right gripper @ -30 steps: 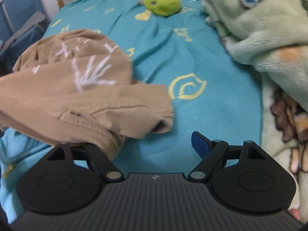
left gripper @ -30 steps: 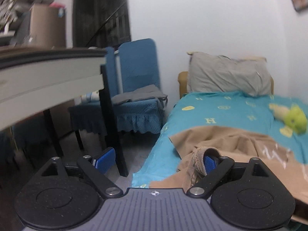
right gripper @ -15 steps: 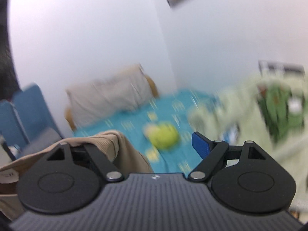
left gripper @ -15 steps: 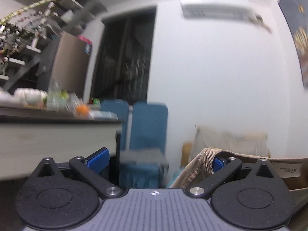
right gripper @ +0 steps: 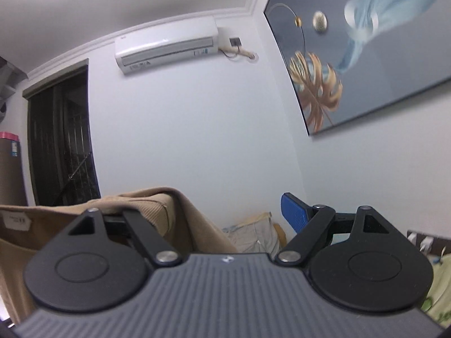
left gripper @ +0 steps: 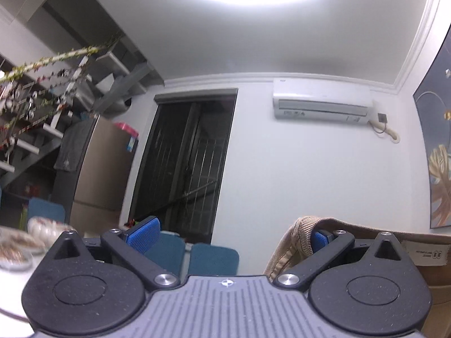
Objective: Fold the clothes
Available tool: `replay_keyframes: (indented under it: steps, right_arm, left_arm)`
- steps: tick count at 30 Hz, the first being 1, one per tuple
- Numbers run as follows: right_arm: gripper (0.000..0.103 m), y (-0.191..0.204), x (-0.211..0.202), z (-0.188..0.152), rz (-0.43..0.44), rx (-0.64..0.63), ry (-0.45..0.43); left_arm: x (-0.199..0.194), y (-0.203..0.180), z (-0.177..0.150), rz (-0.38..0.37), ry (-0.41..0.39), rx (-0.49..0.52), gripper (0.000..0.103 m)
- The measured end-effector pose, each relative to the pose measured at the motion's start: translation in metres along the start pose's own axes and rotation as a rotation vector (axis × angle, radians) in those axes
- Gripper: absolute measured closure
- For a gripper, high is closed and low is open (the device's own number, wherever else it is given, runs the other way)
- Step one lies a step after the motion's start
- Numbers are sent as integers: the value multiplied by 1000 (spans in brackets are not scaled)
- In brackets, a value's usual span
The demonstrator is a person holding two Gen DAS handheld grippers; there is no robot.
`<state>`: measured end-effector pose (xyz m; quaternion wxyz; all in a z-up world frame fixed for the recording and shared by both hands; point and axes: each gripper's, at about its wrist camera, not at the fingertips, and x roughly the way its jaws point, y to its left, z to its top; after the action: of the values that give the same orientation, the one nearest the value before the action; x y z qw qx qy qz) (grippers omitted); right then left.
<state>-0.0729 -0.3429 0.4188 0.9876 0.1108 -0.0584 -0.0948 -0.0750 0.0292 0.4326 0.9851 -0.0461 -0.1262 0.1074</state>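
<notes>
Now I'm on the lift-and-spread step. One tan garment [left gripper: 284, 250], low beneath the air conditioner [left gripper: 321, 102], hangs by its ribbed hem over one finger of each of my two grippers. The left gripper [left gripper: 231, 236] has just been opening and gapes wide. The right gripper [right gripper: 214, 211] is spread too, and neither pinches the cloth. Next, I judge, I lay it down flat.

Open air ahead — tan garment [left gripper: 284, 248] drapes between.
</notes>
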Motion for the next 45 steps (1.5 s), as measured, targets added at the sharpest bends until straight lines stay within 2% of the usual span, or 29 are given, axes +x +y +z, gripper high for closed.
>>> replay_keyframes:
  steps: [2, 4, 7, 10, 14, 19, 23, 28, 31, 34, 36, 39, 40, 41, 43, 45]
  right_arm:
    - [19, 0, -5, 14, 5, -33, 5]
    - [19, -1, -4, 23, 17, -67, 20]
    - [19, -5, 17, 13, 28, -102, 82]
    - [20, -9, 53, -18, 42, -114, 173]
    - [20, -25, 115, -72, 32, -110, 271]
    - [20, -45, 217, -170, 0, -66, 358]
    - [20, -59, 312, -264, -50, -17, 444]
    - [20, -80, 430, -398, -110, 25, 581]
    - [20, -93, 486, -480, -134, 13, 662]
    - [20, -103, 528, -549, -133, -19, 758]
    - [20, -106, 547, -582, -108, -27, 854]
    - [20, -101, 565, -609, -23, -53, 979]
    - [20, -97, 567, -610, 45, -38, 1013]
    - [20, -93, 569, -611, 110, -20, 1045]
    - [20, -88, 565, -604, 204, 40, 1086]
    - [20, -83, 555, -590, 211, 68, 1076]
  left_arm:
    - [-1, -7, 21, -7, 19, 19, 0]
    - [6, -14, 28, -13, 47, 30, 0]
    - [35, -25, 8, -22, 87, 46, 0]
    - [82, -35, -34, -23, 148, 62, 0]
    - [148, -47, -111, -35, 227, 72, 0]
    - [235, -72, -235, -44, 327, 123, 0]
    - [298, -97, -356, -60, 403, 156, 0]
    - [373, -121, -533, -94, 561, 202, 0]
    - [417, -129, -635, -105, 663, 244, 0]
    - [445, -130, -717, -112, 765, 271, 0]
    - [467, -124, -755, -123, 849, 292, 4]
    - [483, -123, -784, -164, 983, 317, 6]
    - [490, -124, -787, -184, 1040, 323, 6]
    - [493, -124, -782, -208, 1069, 324, 8]
    - [498, -124, -770, -256, 1116, 324, 4]
    - [497, -123, -754, -299, 1136, 325, 2]
